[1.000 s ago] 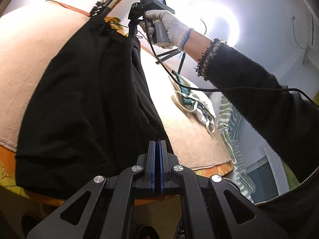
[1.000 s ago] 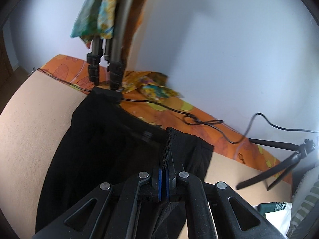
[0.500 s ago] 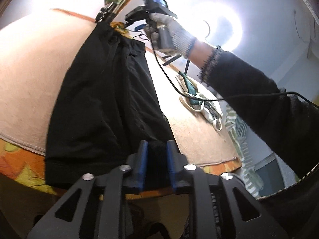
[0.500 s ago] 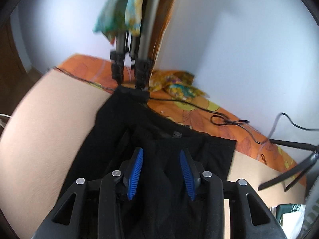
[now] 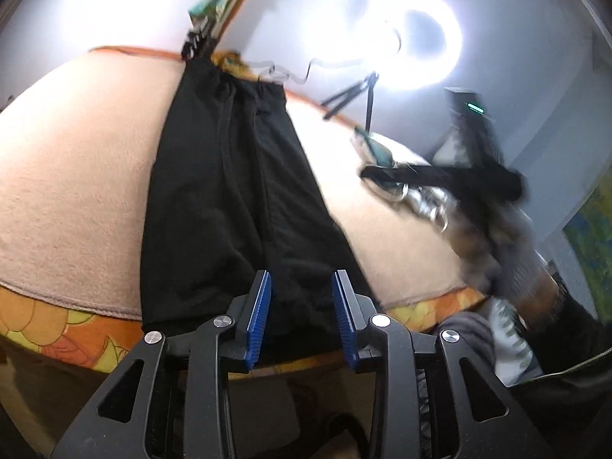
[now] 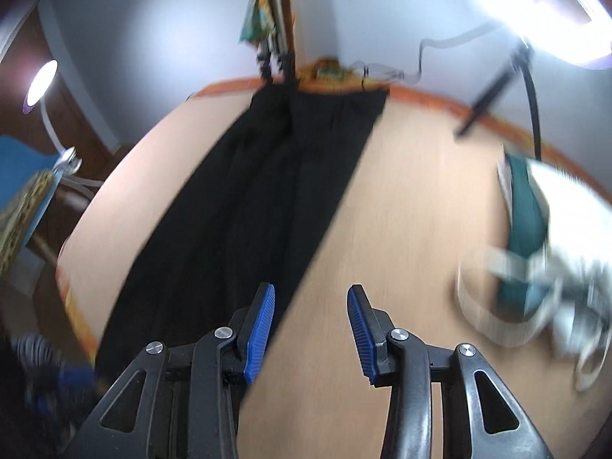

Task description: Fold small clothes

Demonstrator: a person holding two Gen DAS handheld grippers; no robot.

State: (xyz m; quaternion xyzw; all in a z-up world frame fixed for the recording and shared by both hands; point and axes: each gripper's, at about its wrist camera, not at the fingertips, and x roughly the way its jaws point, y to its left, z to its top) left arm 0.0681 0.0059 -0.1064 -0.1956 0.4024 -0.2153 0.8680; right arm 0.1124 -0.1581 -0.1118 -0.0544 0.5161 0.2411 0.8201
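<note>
A black garment [image 5: 229,191] lies folded lengthwise into a long strip on the beige blanket [image 5: 76,176]; it also shows in the right wrist view [image 6: 260,206]. My left gripper [image 5: 301,287] is open and empty above the garment's near hem. My right gripper [image 6: 311,298] is open and empty, just right of the strip's near part, over bare blanket [image 6: 401,199]. The right gripper shows blurred in the left wrist view [image 5: 451,176], off to the right of the garment.
A white and teal garment pile [image 6: 535,229] lies on the right of the blanket. A ring light [image 5: 417,38] on a small tripod and a stand [image 6: 275,38] rise at the far edge. An orange floral sheet [image 5: 57,329] edges the bed.
Both grippers opened and let go of the black garment. The right gripper pulled back from the far waistband toward the near right. The garment now lies flat as a strip.
</note>
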